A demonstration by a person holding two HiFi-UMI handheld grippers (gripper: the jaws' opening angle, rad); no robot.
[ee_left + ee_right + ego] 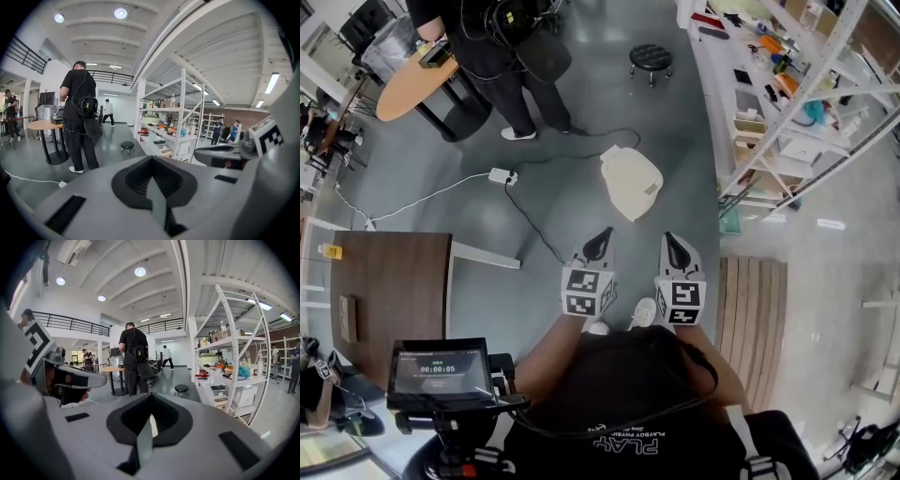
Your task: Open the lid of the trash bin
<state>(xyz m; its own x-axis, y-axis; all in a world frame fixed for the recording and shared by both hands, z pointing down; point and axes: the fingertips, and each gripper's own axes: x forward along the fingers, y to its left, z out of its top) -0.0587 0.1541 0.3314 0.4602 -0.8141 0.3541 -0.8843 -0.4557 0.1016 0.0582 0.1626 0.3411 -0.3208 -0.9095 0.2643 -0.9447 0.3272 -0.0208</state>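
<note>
A cream trash bin [630,181] with its lid down stands on the grey floor, seen only in the head view. My left gripper [601,242] and right gripper [677,249] are held side by side near my body, a short way in front of the bin and apart from it. Both have their jaws shut with nothing between them. In the left gripper view my left gripper [152,161] points across the room, with the right gripper [225,153] beside it. The right gripper view shows my right gripper [149,399] and the left gripper [70,376]. The bin is hidden below the jaws in both.
A person in black [502,56] stands by a round wooden table [408,84]. A power strip [502,175] and its cable lie left of the bin. A stool [651,58], white shelving [787,103], a wooden pallet [752,314] and a brown table [389,286] surround the floor.
</note>
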